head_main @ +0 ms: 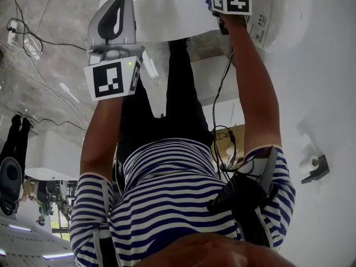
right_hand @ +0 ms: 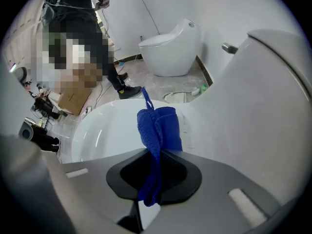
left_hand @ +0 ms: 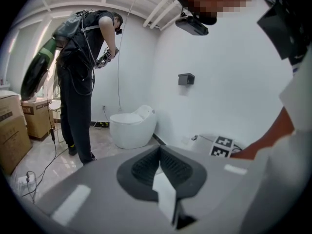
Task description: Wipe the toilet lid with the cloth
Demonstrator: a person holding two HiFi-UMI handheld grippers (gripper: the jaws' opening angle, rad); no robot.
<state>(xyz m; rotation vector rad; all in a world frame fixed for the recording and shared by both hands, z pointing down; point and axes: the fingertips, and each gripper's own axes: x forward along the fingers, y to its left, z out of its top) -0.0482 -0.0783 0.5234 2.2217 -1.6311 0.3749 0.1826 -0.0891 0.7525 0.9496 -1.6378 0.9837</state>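
White walls and a pale marbled floor surround a glossy white toilet. In the head view, two bare forearms reach from striped short sleeves toward the top of the frame, roughly parallel.

At upper left, the left gripper (head_main: pixel 119 7) is a smooth grey shell with black ribbed pads. Its jaws are pressed together with nothing between them, and it points off toward the room. A second person (left_hand: pixel 80 82) in dark clothes stands there beside another egg-shaped toilet (left_hand: pixel 130 128).

At upper right, the right gripper (right_hand: pixel 156 165) has its jaws clamped on a blue cloth (right_hand: pixel 158 130). This cloth is a nubby terry fabric, bunched into soft folds, with a thin loop sticking out at its far end. It juts from the jaws over the toilet lid (right_hand: pixel 107 130), a smooth, shiny oval at centre left of the right gripper view. Whether fabric and lid touch cannot be told. The toilet's rounded back rises at the right of that view.
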